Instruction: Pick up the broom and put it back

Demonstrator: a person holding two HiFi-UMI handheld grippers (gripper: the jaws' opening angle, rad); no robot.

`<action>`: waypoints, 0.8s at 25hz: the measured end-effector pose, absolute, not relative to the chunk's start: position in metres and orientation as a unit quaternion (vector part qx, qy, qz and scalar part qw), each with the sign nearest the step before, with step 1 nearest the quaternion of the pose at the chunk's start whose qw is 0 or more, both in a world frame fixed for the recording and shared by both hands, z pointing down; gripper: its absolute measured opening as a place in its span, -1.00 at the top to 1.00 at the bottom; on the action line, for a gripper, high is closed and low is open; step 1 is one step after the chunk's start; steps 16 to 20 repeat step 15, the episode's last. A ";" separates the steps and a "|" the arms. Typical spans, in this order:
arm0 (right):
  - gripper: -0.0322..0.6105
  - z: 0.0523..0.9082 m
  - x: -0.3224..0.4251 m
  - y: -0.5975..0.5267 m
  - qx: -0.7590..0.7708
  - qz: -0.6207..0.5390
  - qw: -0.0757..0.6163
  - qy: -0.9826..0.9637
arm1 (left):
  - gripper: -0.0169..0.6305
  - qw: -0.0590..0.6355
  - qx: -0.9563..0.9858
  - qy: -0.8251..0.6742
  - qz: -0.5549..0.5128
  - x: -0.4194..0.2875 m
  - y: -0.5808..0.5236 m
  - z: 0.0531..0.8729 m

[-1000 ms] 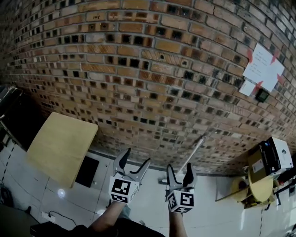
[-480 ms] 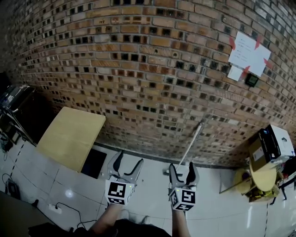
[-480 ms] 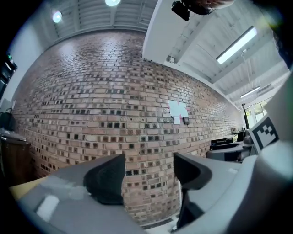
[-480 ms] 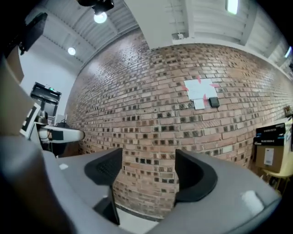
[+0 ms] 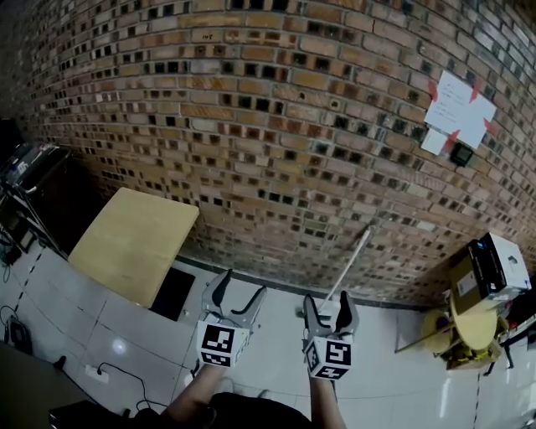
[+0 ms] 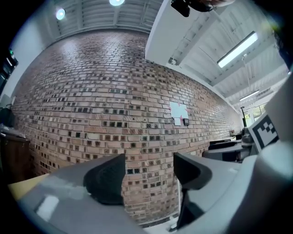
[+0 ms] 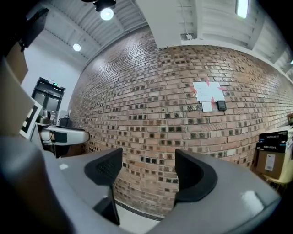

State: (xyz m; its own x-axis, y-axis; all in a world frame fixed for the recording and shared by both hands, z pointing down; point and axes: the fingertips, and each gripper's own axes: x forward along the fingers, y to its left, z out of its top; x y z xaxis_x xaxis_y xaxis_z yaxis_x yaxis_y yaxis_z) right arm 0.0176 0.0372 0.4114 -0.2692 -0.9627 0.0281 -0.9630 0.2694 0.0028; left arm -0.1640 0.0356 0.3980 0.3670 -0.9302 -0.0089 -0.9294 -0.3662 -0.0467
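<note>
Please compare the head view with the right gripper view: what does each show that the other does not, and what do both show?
Only the head view: the broom leaning against the wall, and the yellow table at the left.
Only the right gripper view: the ceiling lights, a dark doorway, and the right gripper seen from close up, jaws apart with nothing between them.
Both: the brick wall, the paper sheets taped on it, and the cardboard box at the right.
</note>
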 end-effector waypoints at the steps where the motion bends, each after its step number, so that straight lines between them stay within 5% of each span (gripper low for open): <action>1: -0.20 0.408 0.015 0.038 0.604 0.003 0.011 -0.797 | -0.08 0.024 -0.826 0.563 -0.007 -0.166 0.036 0.396; 20: -0.17 0.398 -0.005 0.035 0.602 -0.002 0.005 -0.799 | -0.08 0.030 -0.820 0.572 0.000 -0.189 0.041 0.388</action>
